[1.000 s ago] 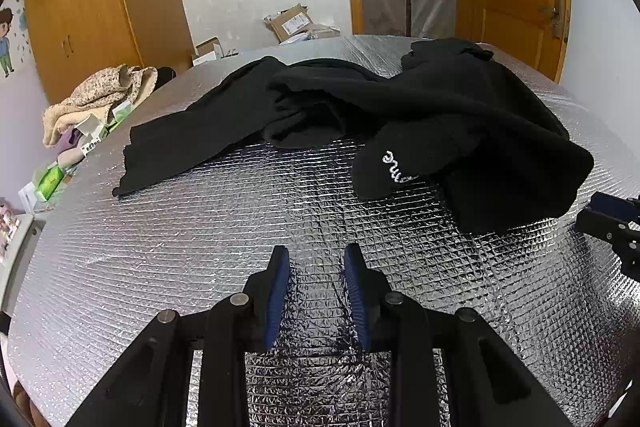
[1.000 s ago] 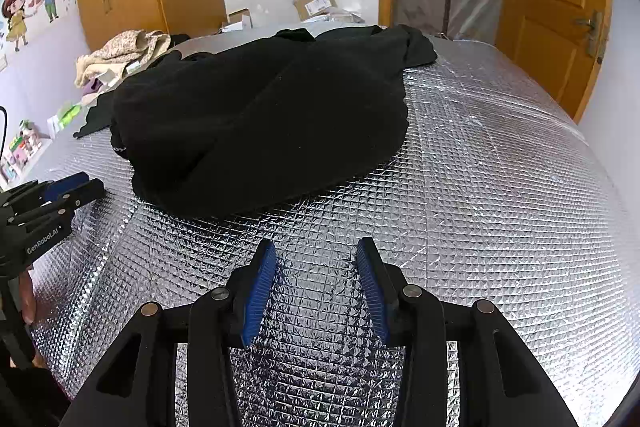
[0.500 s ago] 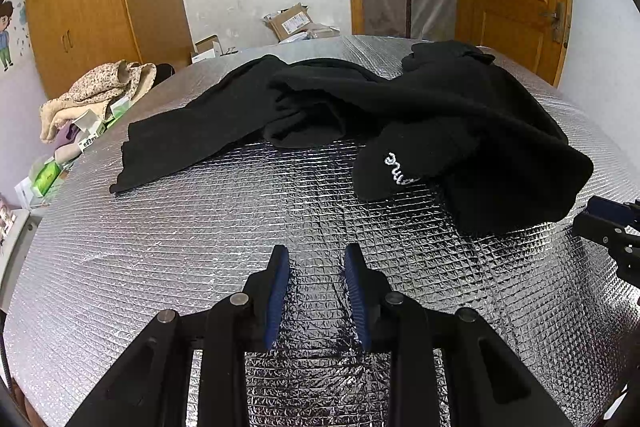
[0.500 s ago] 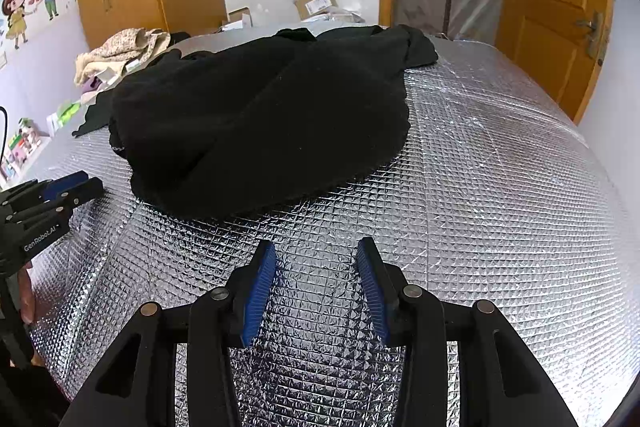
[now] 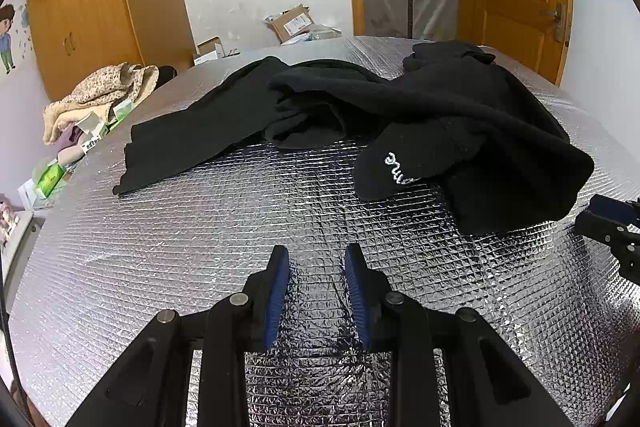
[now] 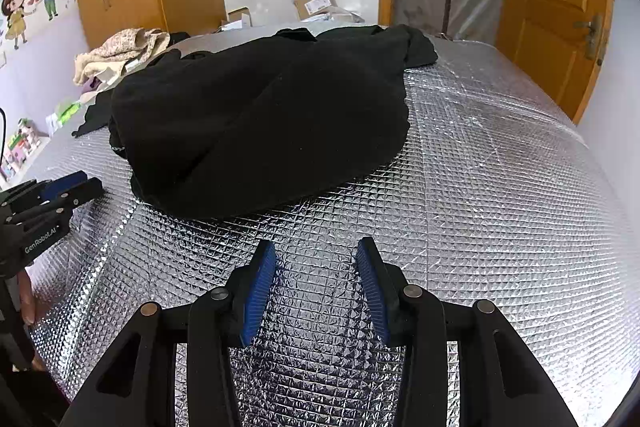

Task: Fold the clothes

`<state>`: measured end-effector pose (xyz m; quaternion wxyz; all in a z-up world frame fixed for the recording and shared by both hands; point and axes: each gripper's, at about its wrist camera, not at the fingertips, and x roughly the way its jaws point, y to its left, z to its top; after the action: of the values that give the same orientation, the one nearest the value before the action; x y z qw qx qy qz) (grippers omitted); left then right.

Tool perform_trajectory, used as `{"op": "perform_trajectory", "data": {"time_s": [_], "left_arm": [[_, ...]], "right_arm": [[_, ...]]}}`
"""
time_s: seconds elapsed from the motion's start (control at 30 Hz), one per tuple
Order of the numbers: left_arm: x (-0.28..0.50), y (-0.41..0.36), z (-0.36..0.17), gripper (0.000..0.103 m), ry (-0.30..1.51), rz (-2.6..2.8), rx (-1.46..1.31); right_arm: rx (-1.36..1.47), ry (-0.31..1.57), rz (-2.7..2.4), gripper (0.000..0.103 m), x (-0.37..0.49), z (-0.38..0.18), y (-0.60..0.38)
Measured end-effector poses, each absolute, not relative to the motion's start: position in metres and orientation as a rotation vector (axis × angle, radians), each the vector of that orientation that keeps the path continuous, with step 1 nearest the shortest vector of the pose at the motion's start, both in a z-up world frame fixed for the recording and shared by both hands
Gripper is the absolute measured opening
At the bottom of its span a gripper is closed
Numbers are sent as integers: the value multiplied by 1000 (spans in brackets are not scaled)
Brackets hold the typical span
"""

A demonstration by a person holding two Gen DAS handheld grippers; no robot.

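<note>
A black sweater lies in a rumpled heap on the foil-covered tabletop, not yet folded at all. One sleeve runs out long and flat toward the far left, its cuff near the tabletop's left edge; the other sleeve's cuff, with small white lettering on it, flops forward toward the near side.

The left hand-held gripper hovers low over bare foil, jaws parted and holding nothing. The right hand-held gripper is likewise spread and empty, over the foil in front of the sweater's near hem.

From the left gripper, the lettered cuff lies ahead and a little to the right, closer than anything else on that side, while the outstretched sleeve lies ahead and to the left, its length running from the bunched middle out to the left edge. From the right gripper, the bulk of the sweater sits straight ahead and slightly left, the hem just beyond the fingertips. I'd judge the right one nearer to cloth. Which part of the sweater is the collar is hard to tell under the folds, so spreading it flat looks like the first job.

A beige blanket sits piled beyond the tabletop at left.
</note>
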<state>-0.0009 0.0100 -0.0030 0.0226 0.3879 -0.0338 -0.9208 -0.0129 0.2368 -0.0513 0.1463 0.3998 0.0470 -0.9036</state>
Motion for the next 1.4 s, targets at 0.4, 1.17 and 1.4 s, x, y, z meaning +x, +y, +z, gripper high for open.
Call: {"op": "perform_trajectory", "data": {"time_s": [0.4, 1.17, 1.4], "left_arm": [[-2, 17, -3, 30, -174, -2831, 1190], [-2, 4, -3, 30, -51, -2861, 1220], [-3, 6, -1, 30, -69, -2857, 1233]], "right_arm": [[1191, 77, -2530, 45, -19, -45, 238], [1157, -69, -2442, 36, -45, -35, 210], [1158, -108, -2453, 9, -45, -37, 220]]}}
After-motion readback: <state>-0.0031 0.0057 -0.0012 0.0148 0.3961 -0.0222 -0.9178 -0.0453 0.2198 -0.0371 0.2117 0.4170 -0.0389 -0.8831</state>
